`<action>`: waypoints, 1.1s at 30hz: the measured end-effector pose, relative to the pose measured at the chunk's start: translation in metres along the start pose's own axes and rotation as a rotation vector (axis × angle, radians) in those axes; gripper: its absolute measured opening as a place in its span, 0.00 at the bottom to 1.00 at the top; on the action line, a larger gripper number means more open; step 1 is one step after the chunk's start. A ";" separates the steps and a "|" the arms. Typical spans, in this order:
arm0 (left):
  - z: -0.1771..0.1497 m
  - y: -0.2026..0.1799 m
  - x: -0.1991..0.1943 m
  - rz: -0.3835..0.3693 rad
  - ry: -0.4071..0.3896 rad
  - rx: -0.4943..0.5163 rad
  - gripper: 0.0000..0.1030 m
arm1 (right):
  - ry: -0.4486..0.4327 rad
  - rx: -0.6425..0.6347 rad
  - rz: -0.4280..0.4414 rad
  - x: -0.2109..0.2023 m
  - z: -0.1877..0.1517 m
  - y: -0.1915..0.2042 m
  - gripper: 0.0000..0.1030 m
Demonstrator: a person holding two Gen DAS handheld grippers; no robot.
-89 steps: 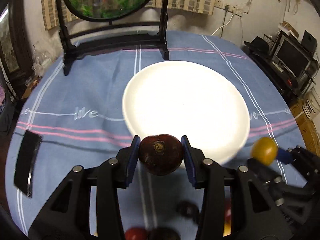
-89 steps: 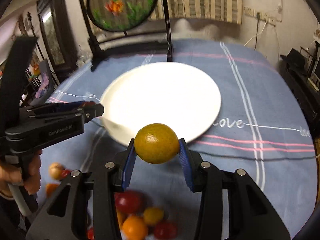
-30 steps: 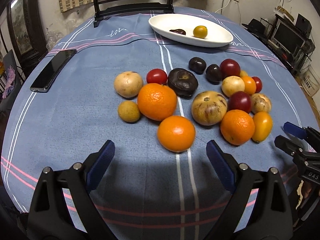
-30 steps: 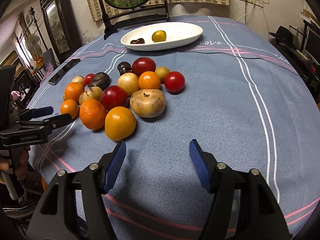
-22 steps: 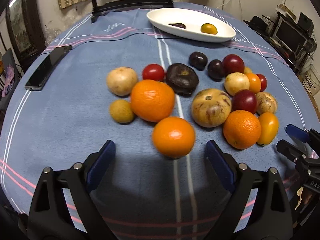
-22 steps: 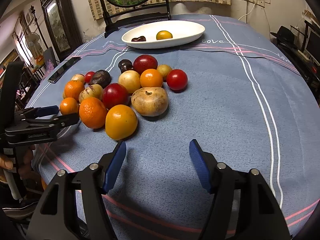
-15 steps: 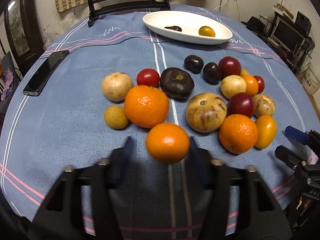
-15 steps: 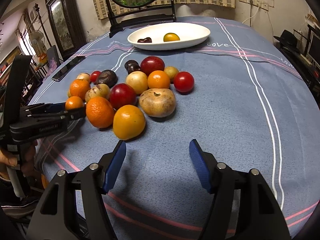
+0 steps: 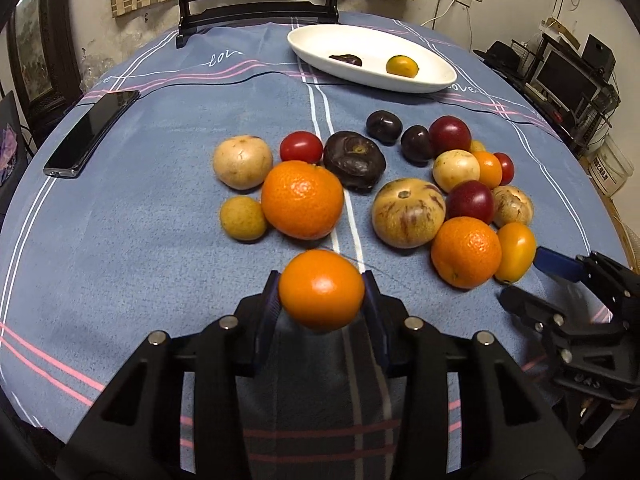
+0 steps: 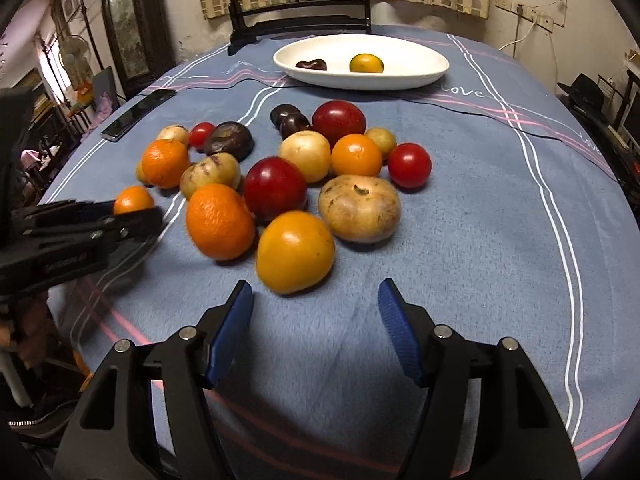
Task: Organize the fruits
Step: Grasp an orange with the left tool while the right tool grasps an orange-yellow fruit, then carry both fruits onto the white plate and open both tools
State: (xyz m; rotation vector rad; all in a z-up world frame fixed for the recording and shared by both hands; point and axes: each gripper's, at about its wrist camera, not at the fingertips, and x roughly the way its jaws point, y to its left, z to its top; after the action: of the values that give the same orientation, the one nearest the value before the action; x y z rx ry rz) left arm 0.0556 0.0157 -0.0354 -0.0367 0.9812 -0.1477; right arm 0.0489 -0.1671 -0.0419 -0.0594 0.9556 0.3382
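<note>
Left wrist view
Left gripper (image 9: pixel 321 300): pinching a small orange (image 9: pixel 321 289), just nearer than the fruit pile.
Plate (image 9: pixel 316 53): far side, holding two fruits.

Right wrist view
Right gripper (image 10: pixel 316 328): spread wide, empty.
Yellow fruit (image 10: pixel 295 251): on the cloth, just ahead of its fingers.

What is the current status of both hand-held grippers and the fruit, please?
Left hand-held gripper shut on small orange. Right hand-held gripper open, empty, short of yellow fruit. Two fruits on white plate. Nothing blocking the way there.
</note>
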 end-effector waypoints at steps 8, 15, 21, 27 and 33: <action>-0.001 0.003 0.001 -0.013 0.001 0.000 0.39 | -0.007 0.012 0.012 0.005 0.011 0.009 0.39; -0.002 0.005 -0.003 -0.016 -0.001 -0.001 0.39 | -0.022 0.021 0.050 -0.007 0.001 0.001 0.39; 0.000 0.001 -0.017 -0.013 -0.030 0.014 0.39 | -0.067 0.039 0.039 -0.028 -0.005 -0.015 0.39; 0.008 -0.004 -0.036 -0.011 -0.070 0.040 0.39 | -0.124 0.058 0.039 -0.045 -0.001 -0.026 0.39; 0.024 -0.003 -0.039 -0.038 -0.069 0.050 0.39 | -0.151 0.081 0.040 -0.051 0.005 -0.037 0.39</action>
State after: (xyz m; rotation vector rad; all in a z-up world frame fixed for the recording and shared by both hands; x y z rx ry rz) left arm 0.0545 0.0171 0.0103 -0.0145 0.9079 -0.2051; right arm 0.0373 -0.2147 -0.0017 0.0587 0.8209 0.3361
